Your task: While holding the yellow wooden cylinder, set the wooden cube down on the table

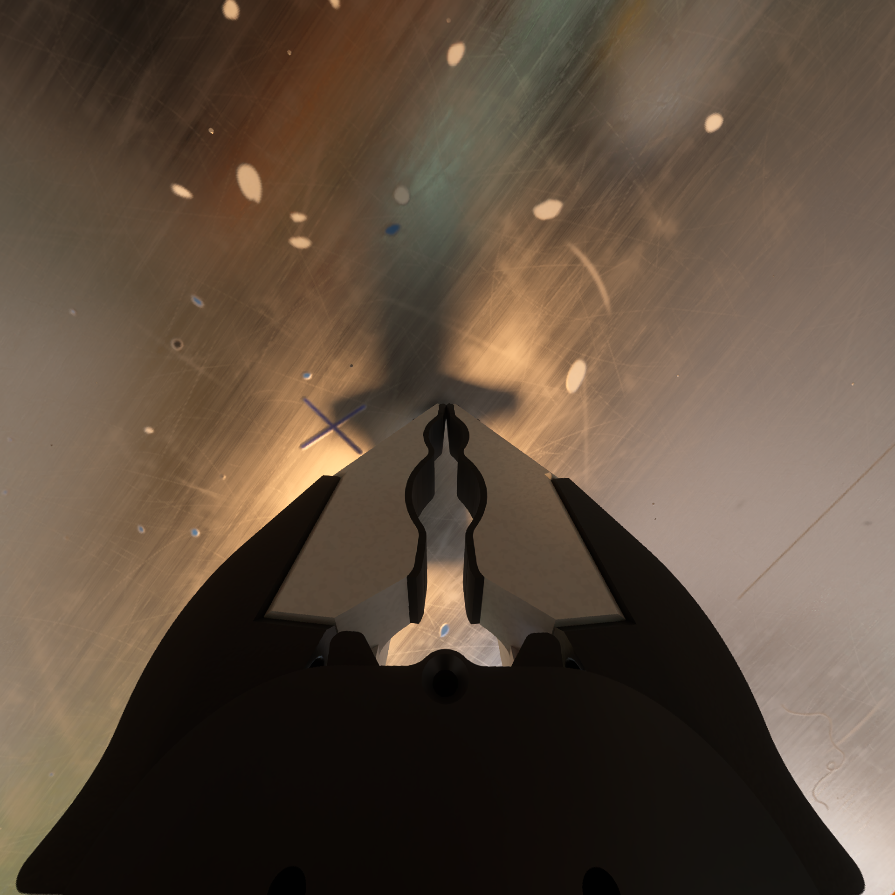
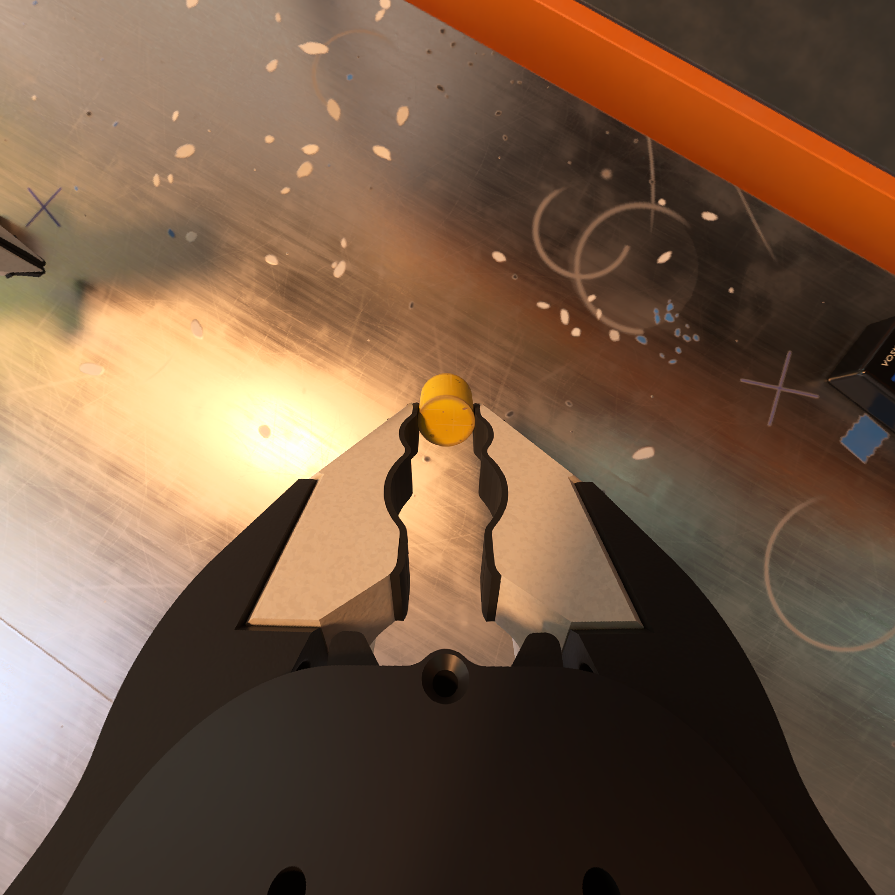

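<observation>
In the right wrist view, the yellow wooden cylinder [image 2: 446, 409] is seen clamped at the very tips of the right gripper [image 2: 446, 411], with one dark pad pressed against each of its curved sides and its flat round end turned toward the camera. The cylinder is held above the scratched metal table [image 2: 203, 387], whose surface is flecked with pale and blue paint spots, ring marks and thin drawn crosses. A cross mark [image 2: 779, 387] is seen to the right of the held cylinder, and beyond it, at the right edge, a dark box [image 2: 871, 373] and a small blue scrap [image 2: 864, 438] are partly shown. An orange bar [image 2: 678, 106] is seen running diagonally across the upper right corner, along the edge of the table. At the far left edge of the same view, the tip of the left gripper [image 2: 24, 261] is seen, well apart from the cylinder, near another drawn cross [image 2: 43, 207]. In the left wrist view, the left gripper [image 1: 445, 409] is shown with its fingertips brought together so that they meet, and nothing is held between them. Its dark shadow is cast on the table [image 1: 726, 436] just ahead of the tips, and a blue cross mark [image 1: 333, 426] lies just to their left. The wooden cube is not shown in either view, so its place cannot be told.
</observation>
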`<action>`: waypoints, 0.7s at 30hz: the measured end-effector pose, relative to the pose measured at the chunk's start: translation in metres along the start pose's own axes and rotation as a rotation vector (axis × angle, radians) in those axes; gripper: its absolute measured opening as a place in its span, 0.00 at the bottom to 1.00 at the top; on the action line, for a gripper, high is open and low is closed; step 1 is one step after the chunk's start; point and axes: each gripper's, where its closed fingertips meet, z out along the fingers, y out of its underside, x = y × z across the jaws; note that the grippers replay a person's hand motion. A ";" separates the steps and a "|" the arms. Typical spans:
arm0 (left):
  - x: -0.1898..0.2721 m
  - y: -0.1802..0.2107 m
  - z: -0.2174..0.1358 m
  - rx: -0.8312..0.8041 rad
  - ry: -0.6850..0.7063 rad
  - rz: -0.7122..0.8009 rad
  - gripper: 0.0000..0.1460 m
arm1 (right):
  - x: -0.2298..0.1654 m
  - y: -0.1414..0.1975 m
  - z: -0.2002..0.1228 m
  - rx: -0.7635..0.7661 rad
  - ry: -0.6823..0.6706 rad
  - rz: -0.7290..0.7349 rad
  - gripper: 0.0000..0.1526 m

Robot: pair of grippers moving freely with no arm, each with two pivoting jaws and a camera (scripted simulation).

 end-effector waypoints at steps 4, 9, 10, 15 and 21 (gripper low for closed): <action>0.000 0.000 0.000 -0.001 -0.001 0.002 0.00 | -0.001 -0.012 -0.003 0.039 -0.006 -0.004 0.14; 0.000 0.000 0.000 -0.003 -0.002 0.001 0.00 | -0.009 -0.032 0.005 0.055 0.017 -0.045 0.14; 0.000 0.000 0.000 -0.003 -0.003 0.001 0.00 | -0.010 -0.034 0.009 0.048 0.014 -0.048 0.14; 0.000 0.000 0.000 -0.001 0.000 0.000 0.00 | -0.011 -0.037 0.025 0.033 0.000 -0.039 0.14; 0.000 0.000 0.000 -0.002 -0.001 0.002 0.00 | 0.000 -0.033 0.023 0.019 0.020 -0.030 0.14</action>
